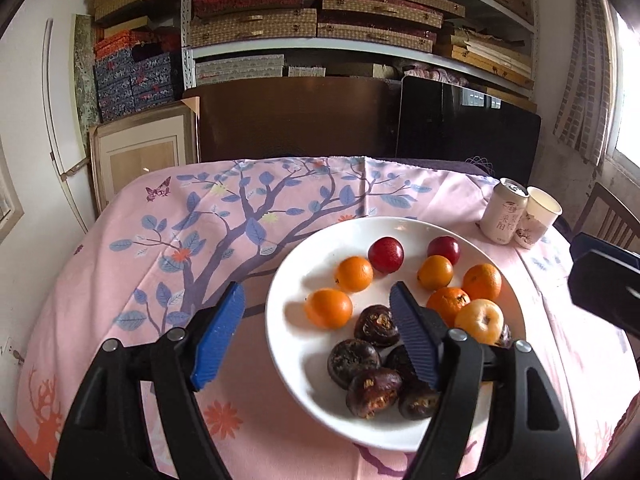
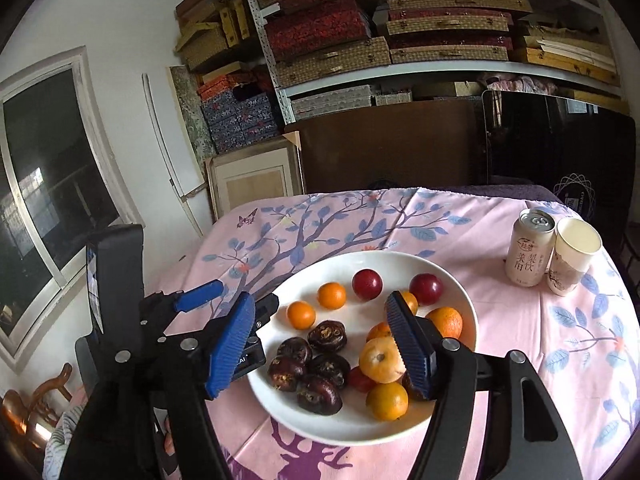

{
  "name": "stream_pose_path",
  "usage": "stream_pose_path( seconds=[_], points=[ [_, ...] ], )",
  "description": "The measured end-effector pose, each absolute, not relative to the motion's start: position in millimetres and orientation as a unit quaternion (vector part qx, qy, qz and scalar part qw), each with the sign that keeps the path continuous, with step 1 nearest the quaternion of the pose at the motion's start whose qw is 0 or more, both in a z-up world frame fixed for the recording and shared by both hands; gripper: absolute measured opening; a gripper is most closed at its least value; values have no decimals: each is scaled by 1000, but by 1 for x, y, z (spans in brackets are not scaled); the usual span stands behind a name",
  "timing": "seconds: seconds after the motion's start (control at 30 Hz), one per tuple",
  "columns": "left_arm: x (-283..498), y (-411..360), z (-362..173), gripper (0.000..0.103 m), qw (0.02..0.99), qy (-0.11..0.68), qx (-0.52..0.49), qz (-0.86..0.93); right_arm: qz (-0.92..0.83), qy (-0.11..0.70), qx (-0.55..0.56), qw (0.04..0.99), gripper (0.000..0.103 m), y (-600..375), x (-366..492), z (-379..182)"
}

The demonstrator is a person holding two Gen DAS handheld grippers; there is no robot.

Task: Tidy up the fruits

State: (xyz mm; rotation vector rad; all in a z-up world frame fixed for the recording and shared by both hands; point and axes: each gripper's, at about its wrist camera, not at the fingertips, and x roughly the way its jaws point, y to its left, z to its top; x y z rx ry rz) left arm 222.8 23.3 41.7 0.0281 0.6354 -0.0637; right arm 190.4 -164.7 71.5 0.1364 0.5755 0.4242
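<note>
Here, nearest the cameras, both grippers hang with their jaws released and nothing between the blue pads: the left gripper straddles the near-left rim of the white plate, one finger over the cloth and the other above the fruit, while the right gripper is spread over the plate's near half. The fruit all sits on that plate. Closest lie the dark, wrinkled brown fruits, bunched and touching one another; just beside them is a pale yellow fruit with its stem dimple showing, resting against an orange mandarin. Farther in, the other mandarins sit loosely apart, and two red plums lie near the far rim. Beyond the plate, on the pink leaf-printed tablecloth, a drink can and a paper cup stand touching, well apart from the fruit. Shelving stacked with woven boxes fills the back. The likely trouble is crowding: a finger lowered into the brown cluster could nudge a neighbour and send round fruit rolling, perhaps over the shallow rim. The soft dark fruits may bruise or slip if squeezed off-centre. With both grippers over one plate, they could also knock each other, and the loose cloth could let the plate slide if pushed.
</note>
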Motion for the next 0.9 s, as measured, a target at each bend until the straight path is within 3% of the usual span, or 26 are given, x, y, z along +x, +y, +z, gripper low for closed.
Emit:
stream_pose_path(
  seconds=[0.33, 0.63, 0.9],
  points=[
    [139, 14, 25, 95, 955, 297, 15, -10, 160, 309, 47, 936, 77, -184, 132, 9],
    [104, 4, 22, 98, 956, 290, 32, 0, 139, 332, 57, 931, 92, -200, 121, -12],
    [110, 11, 21, 98, 953, 301, 23, 3, 139, 349, 68, 924, 93, -202, 127, -17]
  ],
)
